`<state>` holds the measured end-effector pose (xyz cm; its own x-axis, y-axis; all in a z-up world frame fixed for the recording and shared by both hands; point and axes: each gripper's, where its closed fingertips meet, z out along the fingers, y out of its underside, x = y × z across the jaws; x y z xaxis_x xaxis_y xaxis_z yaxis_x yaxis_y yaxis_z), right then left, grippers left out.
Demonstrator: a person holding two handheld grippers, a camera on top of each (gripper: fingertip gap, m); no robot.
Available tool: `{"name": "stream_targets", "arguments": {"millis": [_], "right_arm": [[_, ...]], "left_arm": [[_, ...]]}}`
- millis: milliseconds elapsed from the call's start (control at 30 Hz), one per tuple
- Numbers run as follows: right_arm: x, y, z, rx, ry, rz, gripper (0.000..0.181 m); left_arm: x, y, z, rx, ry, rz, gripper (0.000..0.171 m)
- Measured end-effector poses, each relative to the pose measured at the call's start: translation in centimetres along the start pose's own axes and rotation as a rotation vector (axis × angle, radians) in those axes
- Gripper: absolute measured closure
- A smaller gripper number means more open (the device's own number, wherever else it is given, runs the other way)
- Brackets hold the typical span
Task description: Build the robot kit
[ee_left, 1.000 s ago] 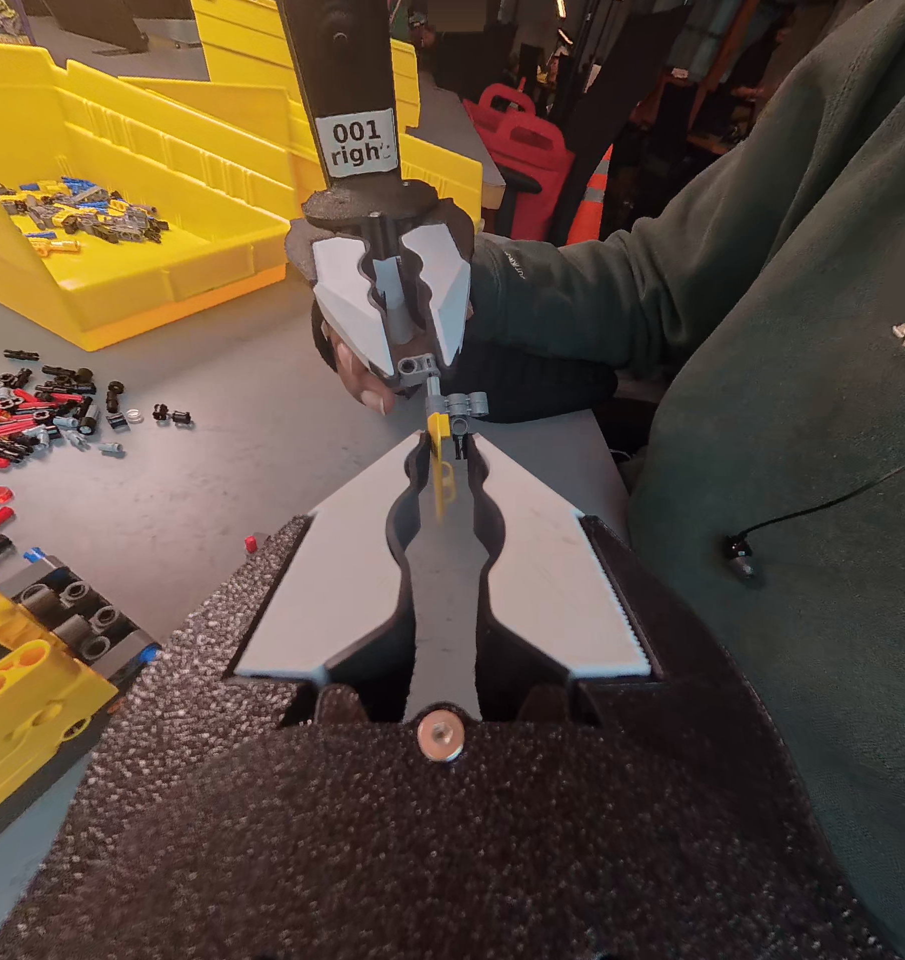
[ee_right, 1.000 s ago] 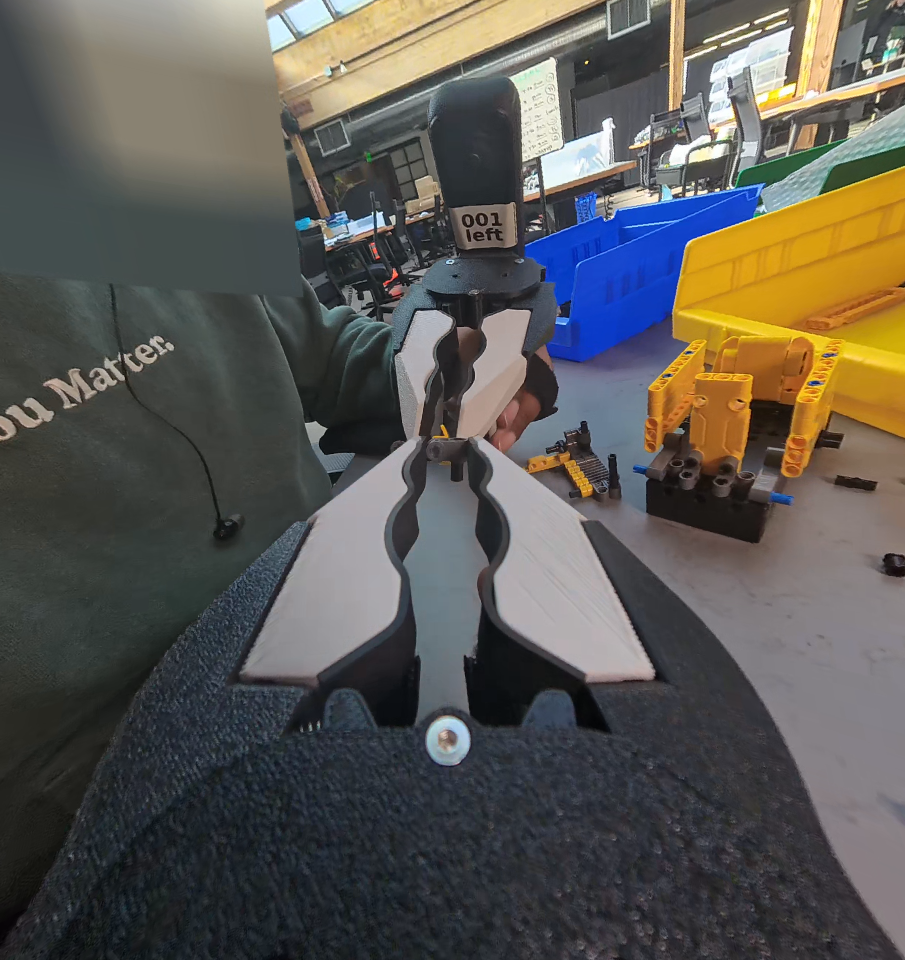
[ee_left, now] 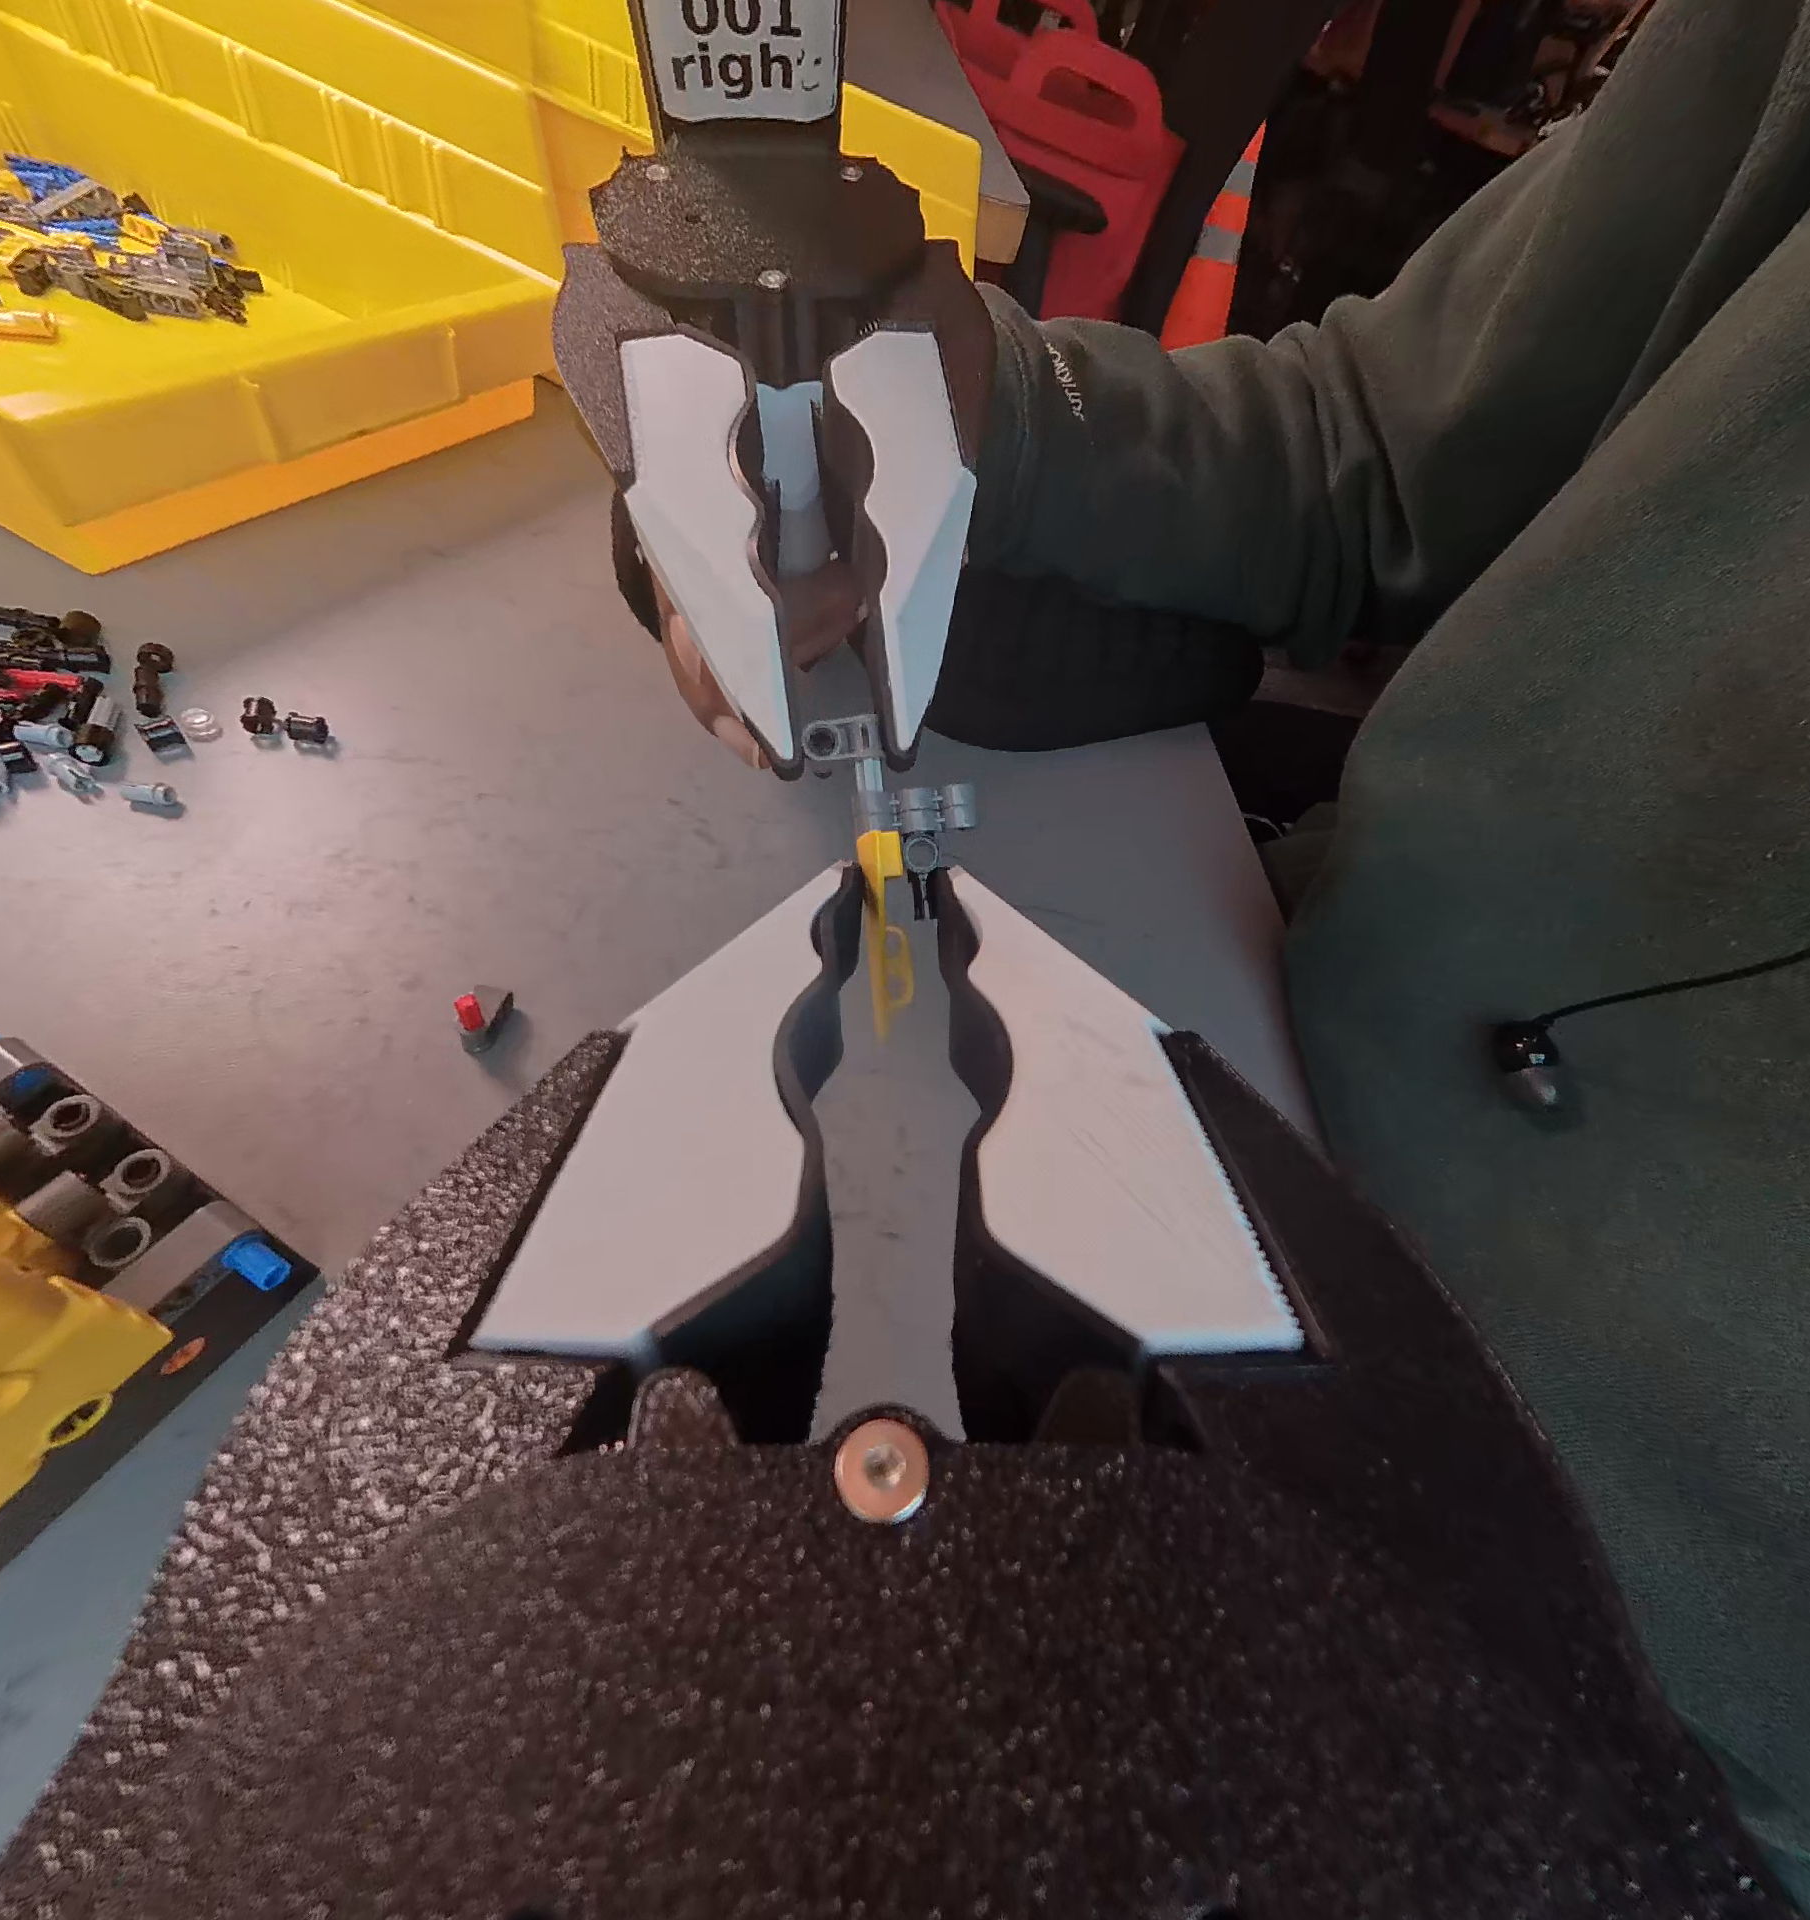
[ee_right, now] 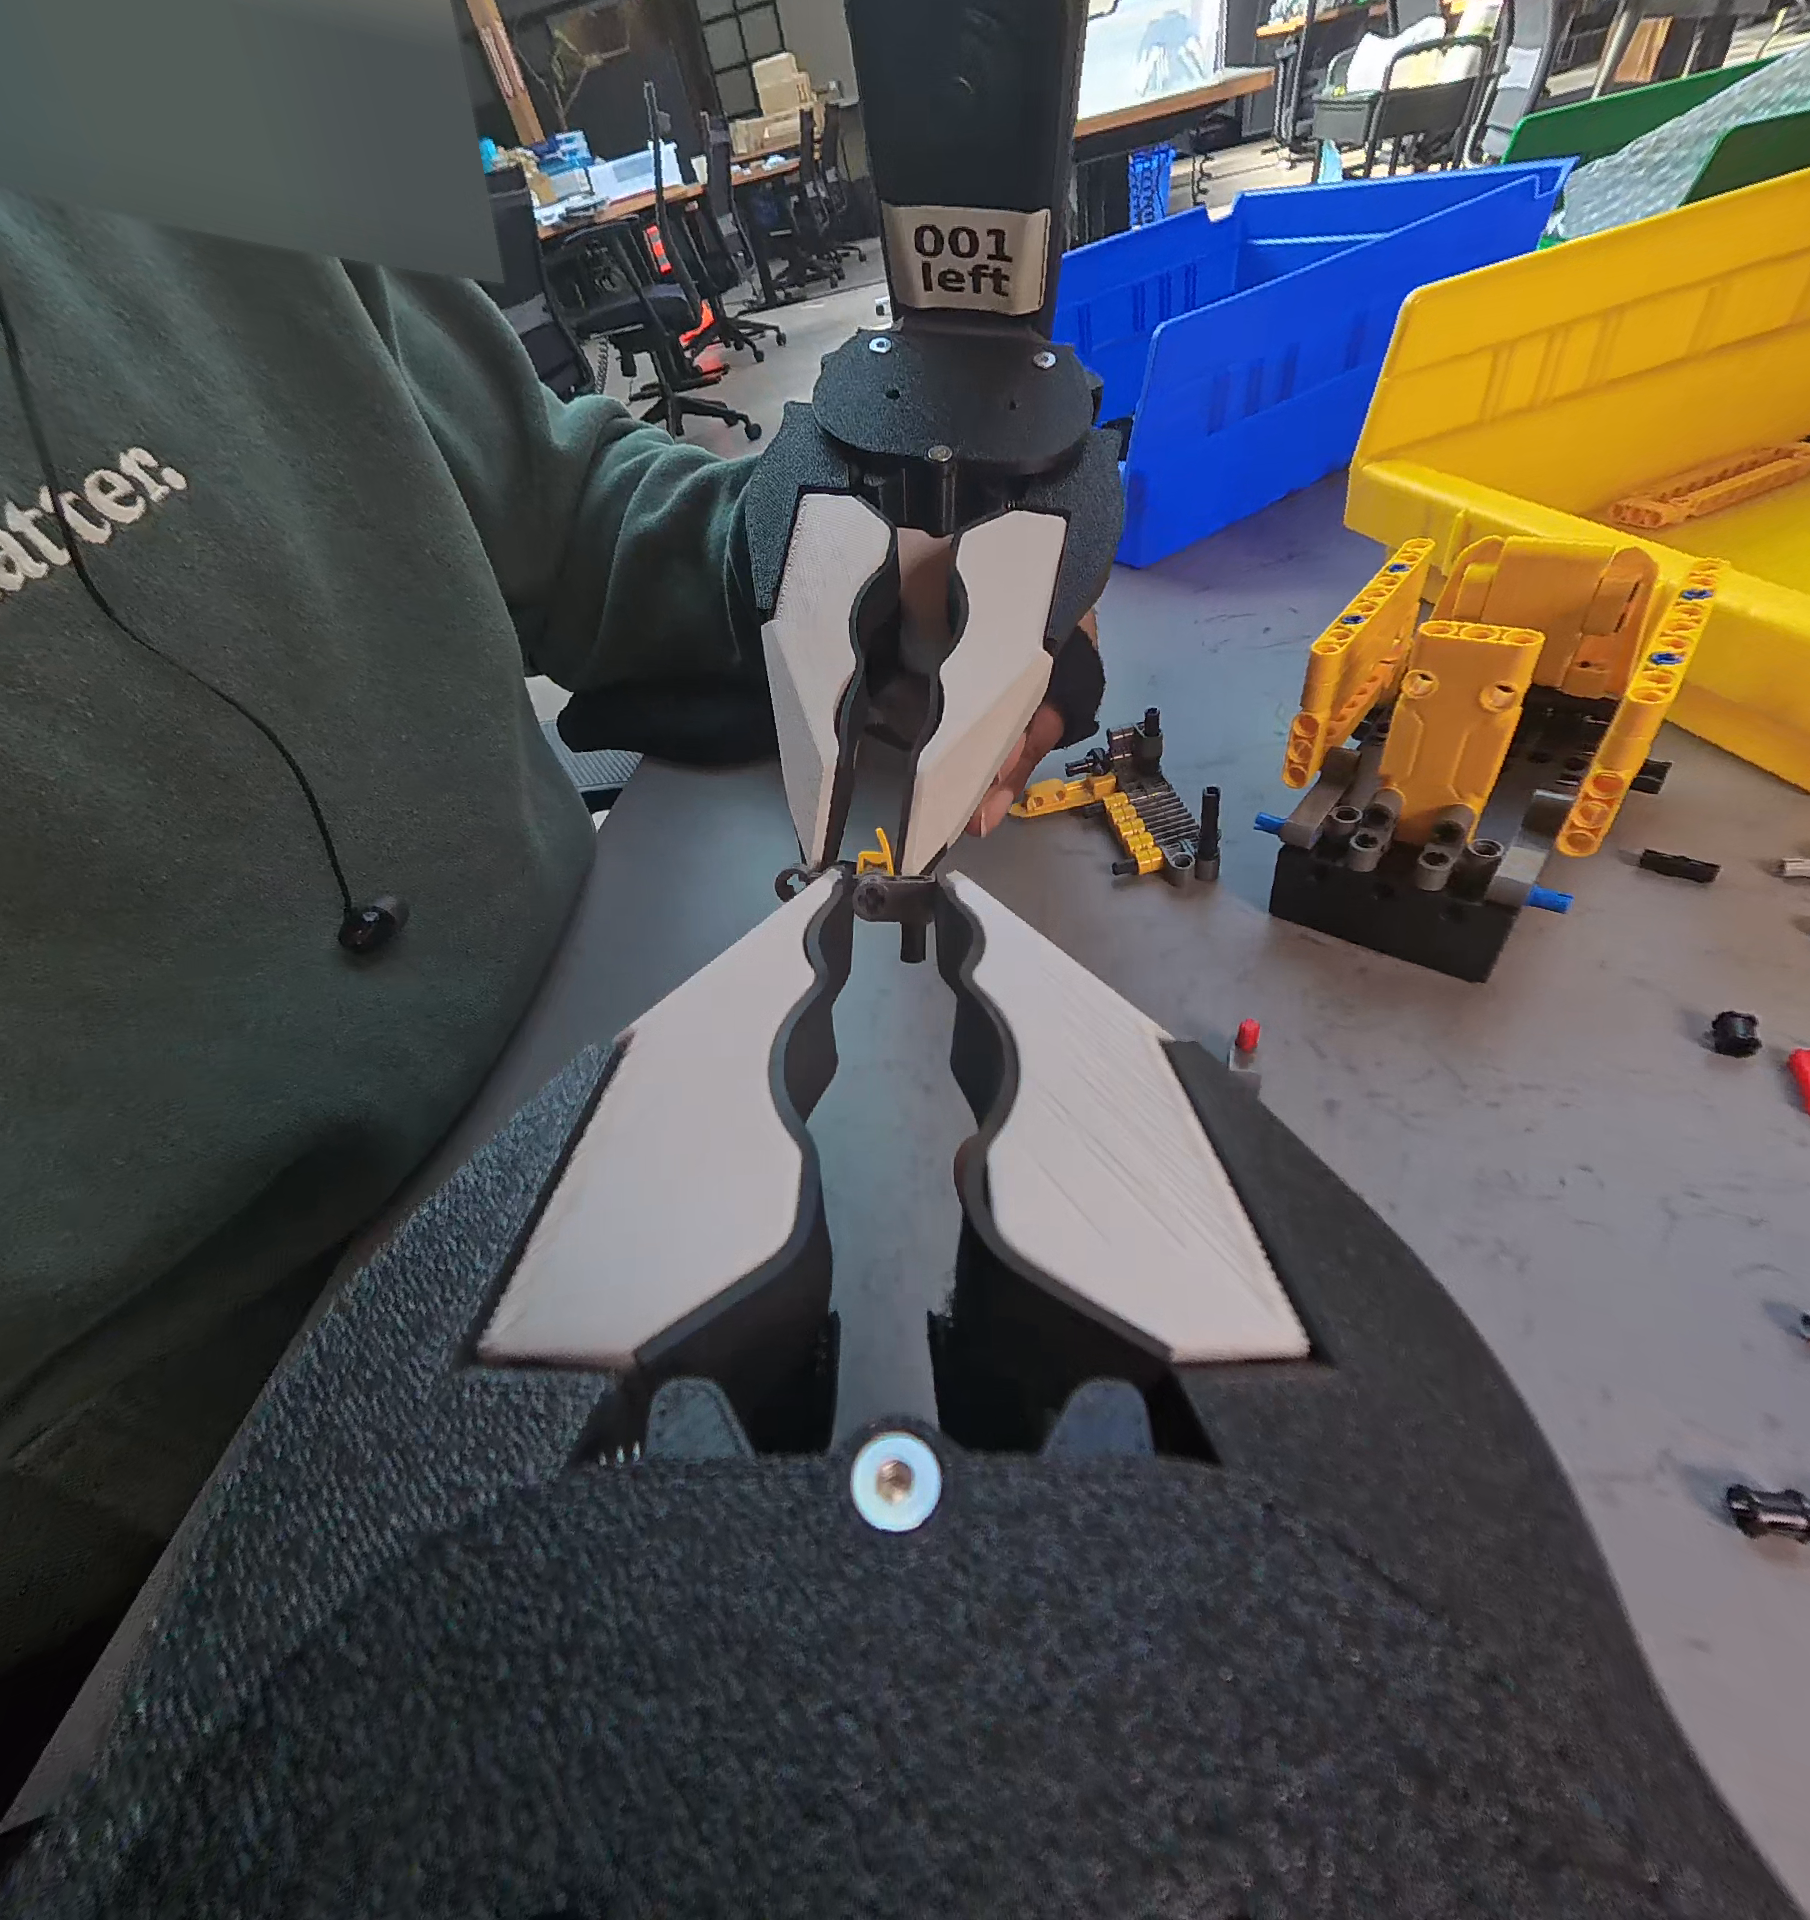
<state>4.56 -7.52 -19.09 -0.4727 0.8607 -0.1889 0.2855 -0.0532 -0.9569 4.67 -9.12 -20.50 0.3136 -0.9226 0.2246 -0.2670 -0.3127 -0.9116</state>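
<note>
My left gripper [ee_left: 890, 883] is shut on a thin yellow beam [ee_left: 885, 961] that stands on edge between its fingers. Grey connectors [ee_left: 927, 808] sit on the beam's far end. A short grey axle [ee_left: 868, 777] runs from them to a grey connector [ee_left: 841, 740], on which my right gripper [ee_left: 844, 746] is shut. In the right wrist view, my right gripper [ee_right: 890, 894] pinches that grey connector [ee_right: 896, 896], and the left gripper [ee_right: 870, 854] faces it tip to tip with the yellow beam [ee_right: 875, 852]. Both hold the joined pieces above the grey table [ee_left: 413, 935].
Loose small parts [ee_left: 59, 707] lie at left, and a red-tipped piece [ee_left: 480, 1013] lies near my left gripper. A yellow-and-black brick model [ee_right: 1452, 748] stands on the table. Yellow bins [ee_left: 257, 343] and a blue bin [ee_right: 1275, 343] are behind. A person's green sweatshirt [ee_right: 205, 727] fills one side. The grippers are tip to tip, or close to it.
Both grippers stay shut on the joined pieces. Each looms larger and more upright in the other's view, so they have drawn closer. The background has shifted slightly upward.
</note>
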Motion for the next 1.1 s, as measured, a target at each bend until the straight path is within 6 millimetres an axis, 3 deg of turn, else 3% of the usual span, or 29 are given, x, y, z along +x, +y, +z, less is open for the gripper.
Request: {"name": "stream_targets", "arguments": {"millis": [1100], "right_arm": [[0.28, 0.74, -0.09, -0.052, 0.034, -0.021, 0.167]], "left_arm": [[-0.21, -0.49, -0.25, 0.036, -0.009, -0.016, 0.159]]}}
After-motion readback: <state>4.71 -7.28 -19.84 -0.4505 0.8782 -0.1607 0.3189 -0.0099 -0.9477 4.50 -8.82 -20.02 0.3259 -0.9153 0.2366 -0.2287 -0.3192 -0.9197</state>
